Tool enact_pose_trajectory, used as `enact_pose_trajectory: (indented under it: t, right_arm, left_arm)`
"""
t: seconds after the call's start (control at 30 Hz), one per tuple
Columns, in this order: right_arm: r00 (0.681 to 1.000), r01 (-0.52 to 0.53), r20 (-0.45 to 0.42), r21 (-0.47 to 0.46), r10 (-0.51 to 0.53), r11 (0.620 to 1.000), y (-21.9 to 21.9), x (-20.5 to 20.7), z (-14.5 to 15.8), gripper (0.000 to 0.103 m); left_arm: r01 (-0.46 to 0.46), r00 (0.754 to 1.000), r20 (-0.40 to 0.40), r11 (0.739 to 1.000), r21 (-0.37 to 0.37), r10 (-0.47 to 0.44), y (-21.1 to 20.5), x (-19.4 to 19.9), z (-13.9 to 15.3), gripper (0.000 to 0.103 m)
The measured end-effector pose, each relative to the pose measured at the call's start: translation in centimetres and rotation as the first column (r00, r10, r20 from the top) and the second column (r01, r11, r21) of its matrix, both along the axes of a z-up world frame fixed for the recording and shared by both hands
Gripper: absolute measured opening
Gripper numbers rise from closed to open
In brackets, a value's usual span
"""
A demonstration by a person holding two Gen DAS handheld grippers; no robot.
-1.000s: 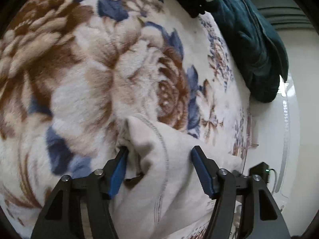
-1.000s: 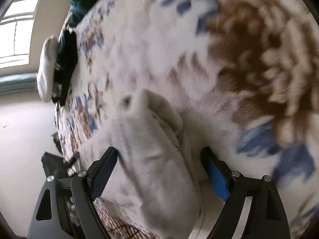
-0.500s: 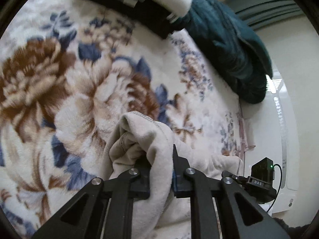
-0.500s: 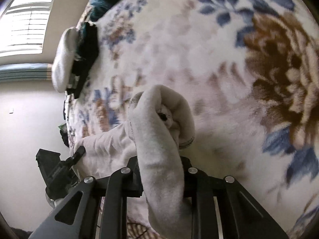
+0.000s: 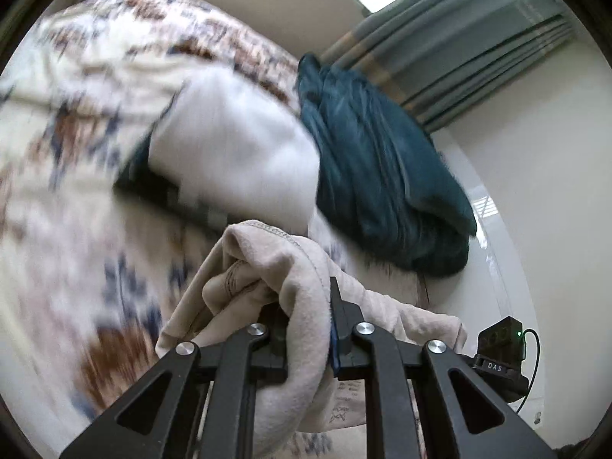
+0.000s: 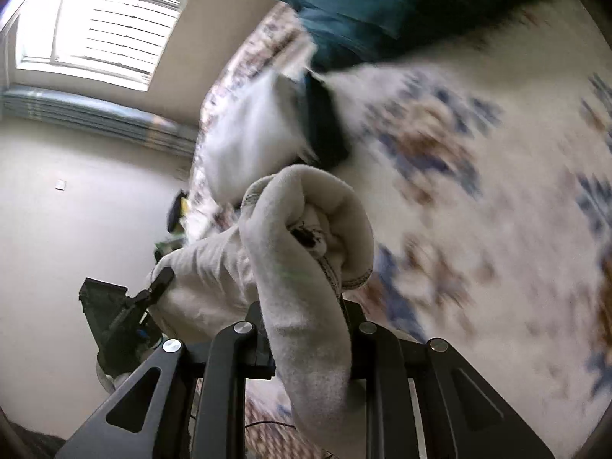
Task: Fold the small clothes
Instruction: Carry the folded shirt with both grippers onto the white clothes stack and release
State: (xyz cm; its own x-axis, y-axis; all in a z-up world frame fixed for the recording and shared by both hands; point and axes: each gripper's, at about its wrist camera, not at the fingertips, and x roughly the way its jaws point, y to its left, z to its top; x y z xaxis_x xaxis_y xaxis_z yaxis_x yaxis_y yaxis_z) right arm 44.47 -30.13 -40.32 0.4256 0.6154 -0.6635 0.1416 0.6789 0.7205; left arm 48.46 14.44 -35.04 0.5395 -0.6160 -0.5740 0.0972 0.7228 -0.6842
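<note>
A small beige fleece garment (image 5: 290,306) is held up off the flowered blanket (image 5: 76,229). My left gripper (image 5: 306,329) is shut on one bunched edge of it. My right gripper (image 6: 306,329) is shut on another bunched edge of the same garment (image 6: 306,260), which hangs between both grippers. The other gripper shows at the right in the left wrist view (image 5: 501,355) and at the left in the right wrist view (image 6: 122,306). Both views are blurred by motion.
A white and dark folded pile (image 5: 237,164) lies on the blanket, also in the right wrist view (image 6: 267,126). A dark teal bundle (image 5: 382,176) lies beyond it. Grey curtains (image 5: 459,30) and a window (image 6: 99,26) are behind.
Both grippers went from open around the garment to shut on it, then lifted it. The views now tilt up toward the pile, curtains and window.
</note>
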Motion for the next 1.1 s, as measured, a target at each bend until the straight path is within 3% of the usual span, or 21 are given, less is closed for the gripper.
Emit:
enact_pose_trajectory:
  t: [0.17, 0.3, 0.47, 0.6, 0.67, 0.7, 0.73, 0.77, 0.8, 0.87, 0.93, 1.0, 1.1]
  right_arm:
    - [0.998, 0.011, 0.067, -0.005, -0.011, 1.000, 4.9, 12.3, 1.5, 0.021]
    - [0.996, 0.022, 0.085, -0.038, -0.019, 0.999, 8.3, 22.4, 1.2, 0.021]
    - [0.997, 0.056, 0.051, -0.122, -0.051, 0.991, 10.2, 31.3, -1.2, 0.021]
    - [0.998, 0.068, 0.011, -0.205, -0.067, 0.976, 10.3, 33.9, -3.3, 0.022]
    - [0.997, 0.064, -0.014, -0.248, -0.069, 0.967, 10.2, 34.1, -4.1, 0.026]
    - [0.997, 0.065, -0.029, -0.267, -0.075, 0.962, 9.9, 34.1, -4.5, 0.037]
    - [0.996, 0.065, -0.043, -0.289, -0.081, 0.955, 9.9, 34.0, -4.7, 0.055]
    - [0.994, 0.072, -0.054, -0.330, -0.095, 0.941, 9.8, 33.7, -4.6, 0.065]
    - [0.993, 0.082, -0.047, -0.375, -0.107, 0.923, 9.9, 33.2, -4.1, 0.077]
    - [0.993, 0.103, 0.003, -0.473, -0.115, 0.875, 10.3, 32.4, -2.4, 0.087]
    - [0.992, 0.121, 0.035, -0.566, -0.123, 0.815, 11.0, 31.4, -0.8, 0.100]
    - [0.991, 0.132, 0.070, -0.636, -0.113, 0.760, 12.2, 29.6, 1.1, 0.100]
    - [0.991, 0.131, 0.088, -0.713, -0.098, 0.689, 14.3, 26.6, 3.1, 0.100]
  left_arm:
    - [0.008, 0.997, 0.072, 0.999, 0.038, -0.010, 3.3, 11.4, 1.6, 0.011]
    - [0.007, 0.997, 0.076, 0.997, 0.071, -0.012, 5.1, 19.9, 0.6, 0.011]
    - [0.057, 0.998, -0.031, 0.981, 0.185, -0.052, 5.8, 28.9, -3.9, 0.012]
    - [0.061, 0.994, -0.103, 0.985, 0.159, -0.045, 6.3, 31.1, -6.8, 0.016]
    - [0.063, 0.992, -0.119, 0.990, 0.126, -0.048, 6.4, 31.1, -7.4, 0.016]
    - [0.061, 0.991, -0.129, 0.991, 0.122, -0.045, 6.6, 31.2, -7.6, 0.017]
    - [0.056, 0.990, -0.132, 0.992, 0.117, -0.041, 6.7, 31.1, -7.4, 0.018]
    - [0.051, 0.990, -0.134, 0.991, 0.122, -0.035, 6.6, 30.9, -7.2, 0.020]
    - [0.052, 0.991, -0.132, 0.989, 0.137, -0.034, 6.4, 30.6, -6.8, 0.027]
    - [0.061, 0.993, -0.106, 0.980, 0.190, -0.041, 5.8, 29.8, -5.6, 0.047]
    - [0.047, 0.997, -0.075, 0.962, 0.269, -0.028, 5.2, 28.7, -4.2, 0.096]
    - [0.013, 0.999, -0.035, 0.924, 0.381, 0.000, 4.4, 27.2, -2.6, 0.101]
    - [-0.014, 1.000, 0.013, 0.912, 0.411, 0.010, 4.0, 24.4, -0.7, 0.101]
